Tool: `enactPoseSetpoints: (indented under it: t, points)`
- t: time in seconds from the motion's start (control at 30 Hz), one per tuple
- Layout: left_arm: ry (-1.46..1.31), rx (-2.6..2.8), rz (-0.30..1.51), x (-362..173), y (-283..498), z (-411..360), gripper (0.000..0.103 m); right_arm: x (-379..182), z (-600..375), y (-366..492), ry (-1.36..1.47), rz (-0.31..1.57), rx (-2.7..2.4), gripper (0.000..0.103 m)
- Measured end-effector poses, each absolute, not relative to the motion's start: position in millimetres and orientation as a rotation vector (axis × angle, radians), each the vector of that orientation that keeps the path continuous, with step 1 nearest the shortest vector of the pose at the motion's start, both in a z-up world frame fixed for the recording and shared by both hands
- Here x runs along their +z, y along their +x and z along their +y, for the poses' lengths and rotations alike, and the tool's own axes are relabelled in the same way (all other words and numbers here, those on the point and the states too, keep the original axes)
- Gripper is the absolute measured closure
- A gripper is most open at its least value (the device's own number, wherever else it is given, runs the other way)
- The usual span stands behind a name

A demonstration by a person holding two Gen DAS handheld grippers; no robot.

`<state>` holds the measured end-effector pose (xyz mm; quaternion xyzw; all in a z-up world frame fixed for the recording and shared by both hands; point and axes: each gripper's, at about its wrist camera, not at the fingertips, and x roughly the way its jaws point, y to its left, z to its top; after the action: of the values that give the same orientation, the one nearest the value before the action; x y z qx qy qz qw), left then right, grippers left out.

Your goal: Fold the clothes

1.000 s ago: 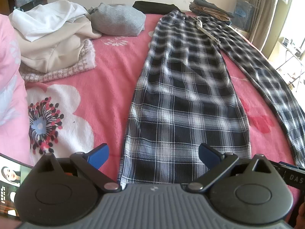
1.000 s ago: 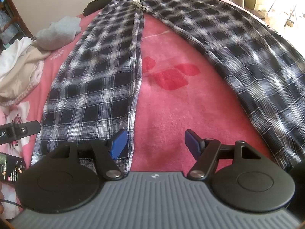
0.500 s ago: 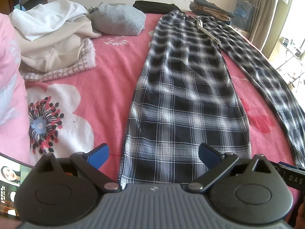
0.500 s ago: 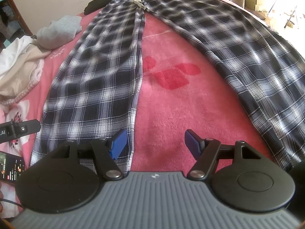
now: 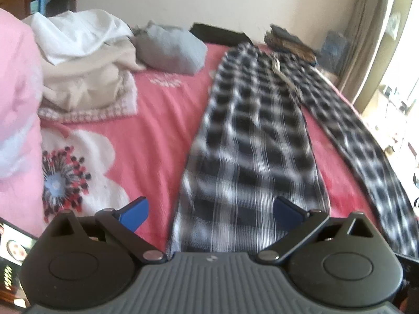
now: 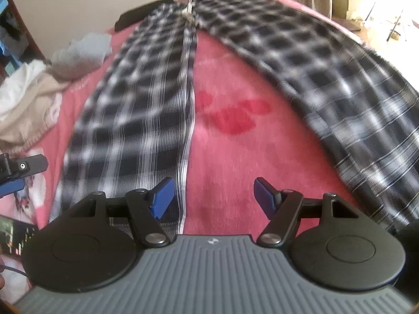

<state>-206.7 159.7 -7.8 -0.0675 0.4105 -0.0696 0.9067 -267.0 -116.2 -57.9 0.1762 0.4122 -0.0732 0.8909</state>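
Note:
Black-and-white plaid trousers [image 5: 251, 151] lie flat on a pink bedspread [image 5: 162, 120], legs spread in a V, waist and drawstring at the far end. My left gripper [image 5: 209, 210] is open above the hem of the left leg, nothing between its blue pads. In the right wrist view the same trousers [image 6: 136, 120] show both legs, the right one [image 6: 348, 99] running off to the right. My right gripper [image 6: 212, 198] is open over bare bedspread between the legs, its left pad over the left leg's inner edge. Part of the left gripper [image 6: 21, 168] shows at the left edge.
A heap of white and beige clothes [image 5: 83, 73] and a grey garment [image 5: 170, 49] lie at the back left. A pink pillow [image 5: 15, 99] sits far left. Folded dark clothes [image 5: 290, 41] and a black garment [image 5: 217, 32] rest by the wall. A curtain [image 5: 371, 26] hangs right.
The left wrist view has tipped and rolled slightly, so the bed sits lower in frame and is blurred. The right view is blurred but hardly shifted. Both grippers stay open.

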Motion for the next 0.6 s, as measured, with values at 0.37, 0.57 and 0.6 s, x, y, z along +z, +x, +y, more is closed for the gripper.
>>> enactPoseSetpoints:
  t: [0.37,0.57,0.6]
  points:
    - [-0.18,-0.157,0.862,-9,-159,158,0.0,-29,-136,-232,0.398,0.799,-0.073,0.036]
    - [-0.204,-0.163,0.881,-21,-99,138,0.0,-8,-153,-179,0.333,0.76,-0.025,0.036]
    - [-0.209,-0.154,0.885,-24,-88,138,0.0,-5,-155,-169,0.322,0.759,-0.021,0.036]
